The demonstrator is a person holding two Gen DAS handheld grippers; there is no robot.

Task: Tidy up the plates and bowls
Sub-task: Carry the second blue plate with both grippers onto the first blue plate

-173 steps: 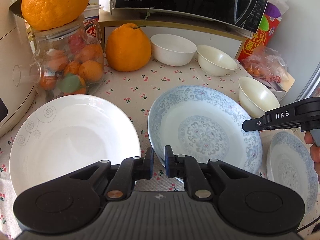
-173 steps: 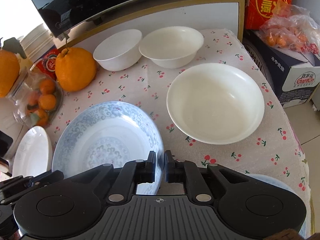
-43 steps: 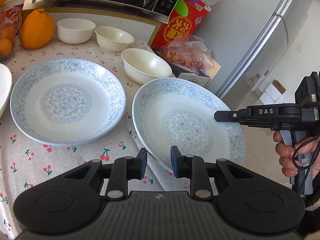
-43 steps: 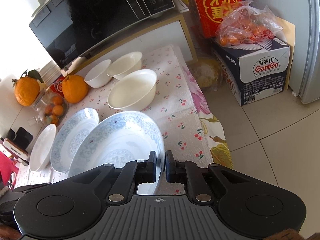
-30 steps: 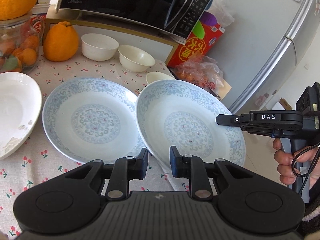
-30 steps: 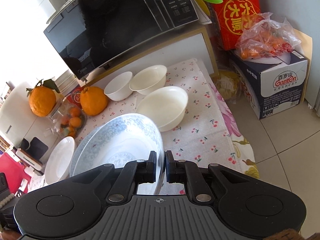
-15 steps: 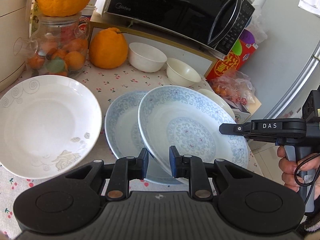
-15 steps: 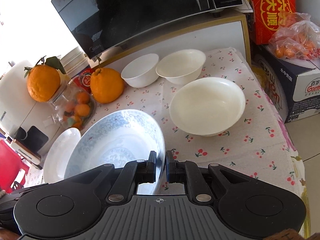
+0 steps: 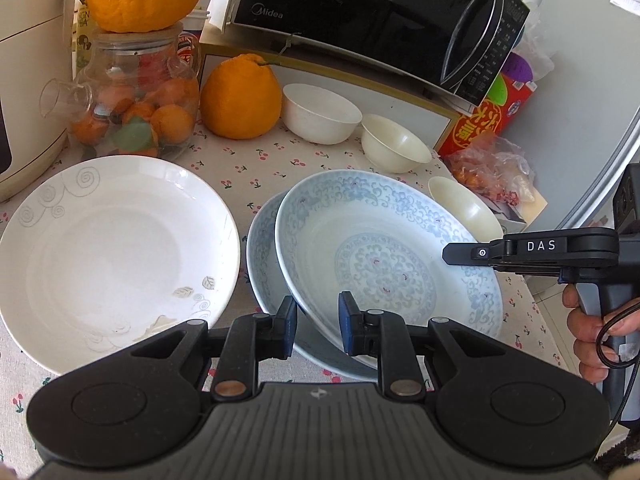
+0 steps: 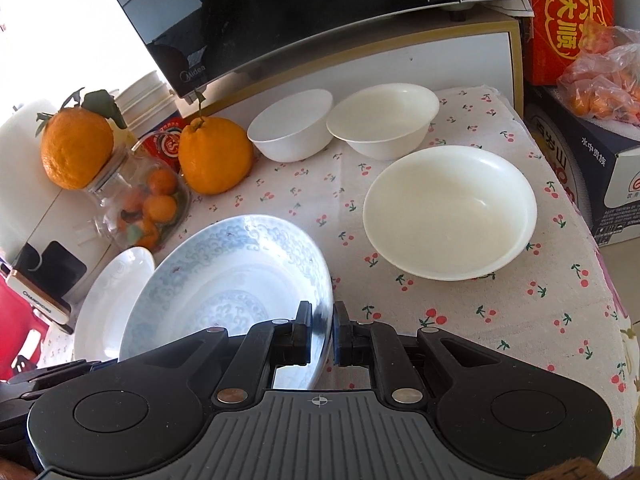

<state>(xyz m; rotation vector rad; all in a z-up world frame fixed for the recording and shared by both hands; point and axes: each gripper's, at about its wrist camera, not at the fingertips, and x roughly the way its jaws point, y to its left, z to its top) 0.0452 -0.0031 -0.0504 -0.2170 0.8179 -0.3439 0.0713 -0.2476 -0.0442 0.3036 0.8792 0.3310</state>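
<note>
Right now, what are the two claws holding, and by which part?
Both hold one blue-patterned plate by its rim: the left claw at the near edge, the right claw at the opposite side.

Glossy glazed plates (image 9: pixel 384 240) sit on matt printed cloth (image 10: pixel 500 312); jar (image 9: pixel 136 96) clear glass.

We find the lower blue plate (image 9: pixel 262 248) mostly hidden beneath the upper blue plate (image 9: pixel 384 256), third bowl (image 9: pixel 464 210) partly covered, microwave (image 10: pixel 304 12) cropped by frame.

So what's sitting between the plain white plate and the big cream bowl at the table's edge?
Two blue-patterned plates, the upper one tilted over the lower plate, between white plate and cream bowl. Left wrist view shows it.
</note>
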